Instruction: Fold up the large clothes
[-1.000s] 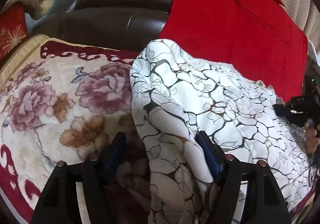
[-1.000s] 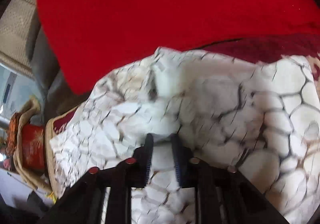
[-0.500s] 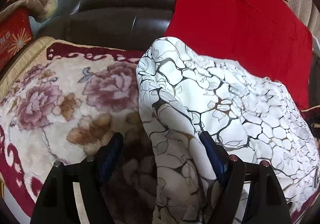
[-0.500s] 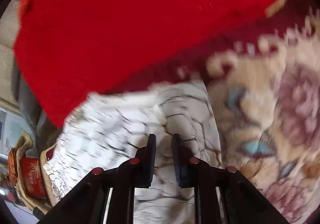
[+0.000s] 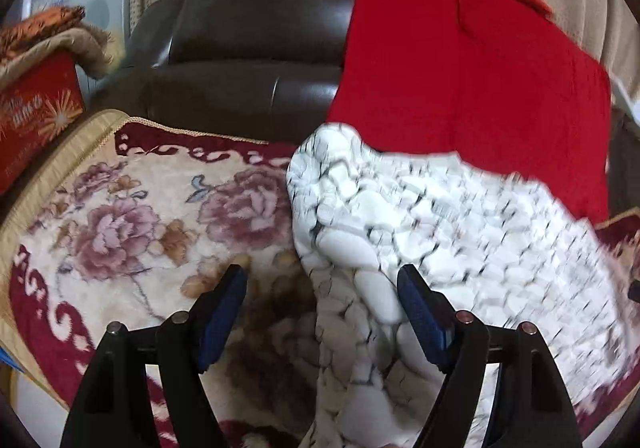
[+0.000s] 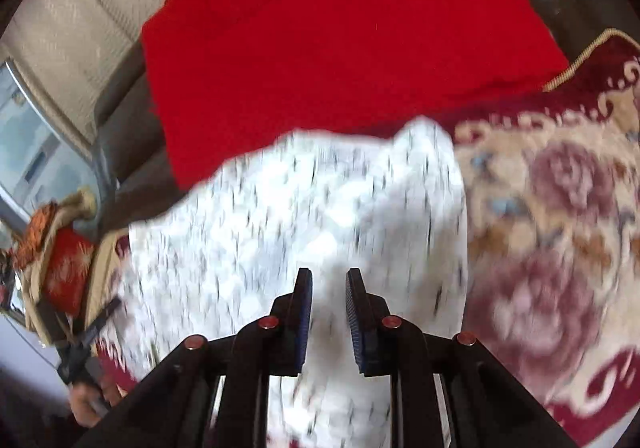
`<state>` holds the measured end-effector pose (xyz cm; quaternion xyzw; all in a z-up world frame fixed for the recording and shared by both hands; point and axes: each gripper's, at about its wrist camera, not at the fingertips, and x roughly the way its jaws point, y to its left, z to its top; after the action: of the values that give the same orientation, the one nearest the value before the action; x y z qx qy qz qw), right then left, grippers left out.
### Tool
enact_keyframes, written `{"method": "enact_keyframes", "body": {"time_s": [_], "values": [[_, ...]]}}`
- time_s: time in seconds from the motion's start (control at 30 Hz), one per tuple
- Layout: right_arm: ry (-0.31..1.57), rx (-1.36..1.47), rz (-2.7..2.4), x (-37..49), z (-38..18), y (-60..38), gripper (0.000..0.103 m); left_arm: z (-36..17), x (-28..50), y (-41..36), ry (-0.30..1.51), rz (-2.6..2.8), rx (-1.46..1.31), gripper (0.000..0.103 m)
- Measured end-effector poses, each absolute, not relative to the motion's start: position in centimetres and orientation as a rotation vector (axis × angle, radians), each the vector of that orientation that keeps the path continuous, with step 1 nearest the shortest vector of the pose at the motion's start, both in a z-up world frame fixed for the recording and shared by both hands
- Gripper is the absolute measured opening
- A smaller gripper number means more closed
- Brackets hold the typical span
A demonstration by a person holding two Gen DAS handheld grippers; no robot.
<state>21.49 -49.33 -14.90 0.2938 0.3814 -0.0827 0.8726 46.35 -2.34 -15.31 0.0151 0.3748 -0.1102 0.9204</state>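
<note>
Left claw [image 5: 320, 288] wide, garment [image 5: 440, 232] lengthwise rightward

A white garment [image 5: 440, 232] printed with a dark crackle pattern lies rumpled, its folds bunched and partly doubled over. In the left wrist view it spreads from centre toward four o'clock; in the right wrist view it fills centre to seven o'clock, motion-blurred [image 6: 280, 240].

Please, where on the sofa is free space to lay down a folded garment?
The flowered blanket is bare to the left of the white patterned garment, between it and the gold trim, up to the dark sofa back. The right side is crowded: the garment lies there, with the red cloth behind it.
</note>
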Motion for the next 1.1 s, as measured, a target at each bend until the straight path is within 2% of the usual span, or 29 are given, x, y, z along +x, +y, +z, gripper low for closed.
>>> {"method": "enact_keyframes", "body": {"time_s": [0.1, 0.17, 0.33, 0.47, 0.57, 0.7, 1.1], "values": [[0.870, 0.578, -0.213, 21.7, -18.7, -47.8, 0.021, -17.9, 47.1, -2.7, 0.831, -0.202, 0.086, 0.081], [0.836, 0.583, -0.219, 21.5, -20.0, -48.0, 0.021, -18.6, 47.5, -2.2, 0.864, -0.197, 0.037, 0.082], [0.804, 0.603, -0.237, 20.3, -18.0, -47.3, 0.023, -17.0, 46.2, -1.7, 0.829, -0.191, 0.026, 0.081], [0.703, 0.575, -0.213, 18.8, -15.7, -46.4, 0.023, -15.5, 44.2, -1.7, 0.749, -0.155, 0.068, 0.081], [0.673, 0.566, -0.253, 18.5, -15.8, -45.8, 0.023, -15.9, 43.9, -1.7, 0.755, -0.143, 0.082, 0.081], [0.769, 0.579, -0.263, 19.9, -18.8, -46.0, 0.022, -17.4, 44.3, -2.0, 0.772, -0.148, 0.123, 0.081], [0.655, 0.541, -0.104, 23.5, -13.0, -41.9, 0.023, -17.4, 44.1, -2.7, 0.748, -0.138, 0.181, 0.082]]}}
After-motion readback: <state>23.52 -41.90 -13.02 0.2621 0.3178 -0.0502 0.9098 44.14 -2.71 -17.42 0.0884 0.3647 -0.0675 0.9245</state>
